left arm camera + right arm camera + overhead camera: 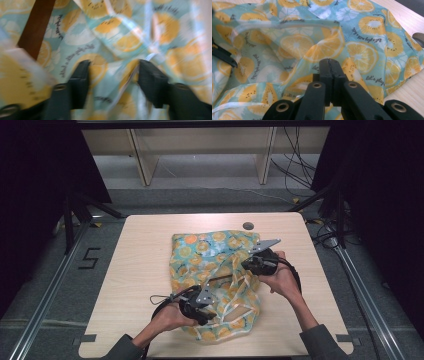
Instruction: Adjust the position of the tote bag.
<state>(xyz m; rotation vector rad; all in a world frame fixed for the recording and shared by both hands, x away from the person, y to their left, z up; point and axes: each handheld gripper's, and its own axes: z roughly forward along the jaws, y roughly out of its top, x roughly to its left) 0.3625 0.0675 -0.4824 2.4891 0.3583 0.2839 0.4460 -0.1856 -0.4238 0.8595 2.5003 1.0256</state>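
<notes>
A: Where's the bag (215,270) sitting?

B: Middle of the table (140,270), crumpled — a thin plastic one, teal with orange slices printed on it, its white handle loops trailing toward six o'clock.

A: And the left gripper (207,312)?

B: At the bag's seven o'clock edge, low over the film. In the left gripper view its jaws stand apart with a raised fold of plastic between them, and I can't see the pads pressing on it; that view is blurred.

A: The right gripper (247,264)?

B: At the bag's three o'clock side. The right gripper view shows its jaws closed flat together — whether any film is pinched at the tips I can't tell.

A: Anything else?

B: A small dark disc (248,226) on the table at twelve o'clock, just beyond the bag.
</notes>
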